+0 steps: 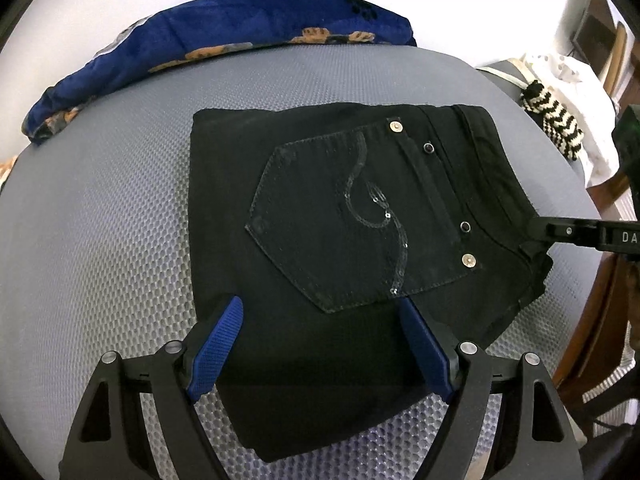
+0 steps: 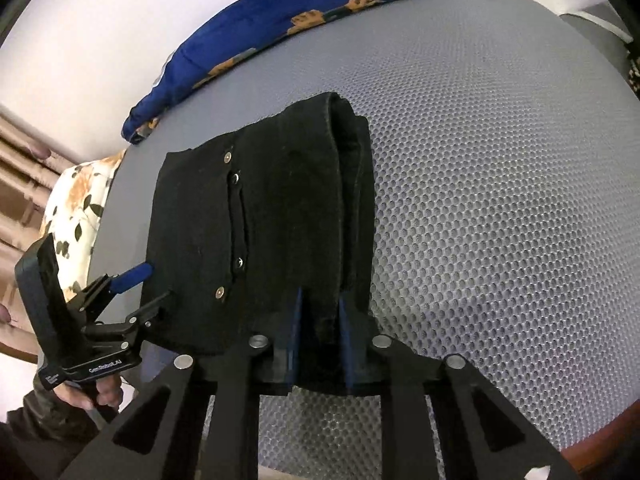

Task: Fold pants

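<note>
Plainly, the folded black denim pants (image 1: 340, 216) lie as a thick stack on the grey honeycomb-mesh pad (image 1: 100, 240). The right gripper (image 2: 320, 320) is clenched on the waistband edge; the left gripper (image 1: 320, 344) stands spread, released, astride the near fold. A tug on that one pinch could slide the stiff layers apart — the sequinned back pocket (image 1: 352, 220) skewing.

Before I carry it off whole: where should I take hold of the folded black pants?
Grip the black pants at the thick waistband end, coming in level from the mat's open side. The layers stack there, so one pinch catches them all.
</note>
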`<state>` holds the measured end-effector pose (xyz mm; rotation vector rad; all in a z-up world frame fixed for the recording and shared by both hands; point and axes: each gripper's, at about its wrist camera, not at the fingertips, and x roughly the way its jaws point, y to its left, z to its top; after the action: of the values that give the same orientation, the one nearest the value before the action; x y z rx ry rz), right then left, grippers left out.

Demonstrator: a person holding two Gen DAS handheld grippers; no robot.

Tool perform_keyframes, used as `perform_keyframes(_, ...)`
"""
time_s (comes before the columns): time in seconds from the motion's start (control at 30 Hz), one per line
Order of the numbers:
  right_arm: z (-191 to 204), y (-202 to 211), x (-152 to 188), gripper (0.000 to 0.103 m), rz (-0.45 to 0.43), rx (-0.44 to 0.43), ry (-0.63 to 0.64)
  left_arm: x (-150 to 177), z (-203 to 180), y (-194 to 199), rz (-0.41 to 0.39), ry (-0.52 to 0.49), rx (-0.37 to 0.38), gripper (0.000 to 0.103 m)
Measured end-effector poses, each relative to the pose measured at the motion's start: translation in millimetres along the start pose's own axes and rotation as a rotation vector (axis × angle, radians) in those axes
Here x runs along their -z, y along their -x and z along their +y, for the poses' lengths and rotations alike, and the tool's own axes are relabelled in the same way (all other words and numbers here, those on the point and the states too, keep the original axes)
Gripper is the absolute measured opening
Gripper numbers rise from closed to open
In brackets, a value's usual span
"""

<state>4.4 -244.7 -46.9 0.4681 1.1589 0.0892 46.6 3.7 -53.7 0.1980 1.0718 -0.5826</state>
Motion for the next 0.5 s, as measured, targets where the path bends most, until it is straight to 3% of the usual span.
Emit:
perform_keyframes(0.37,9,13,11,0.010,-0.019,0.044,0.033,8,-1,8,0.009,-0.015,-0.010,0.080)
perform_keyframes(0.5,0,5,13,0.010,-0.002,0.025,-0.008,12,1,4,0.021,-0.005,-0.001,0.073)
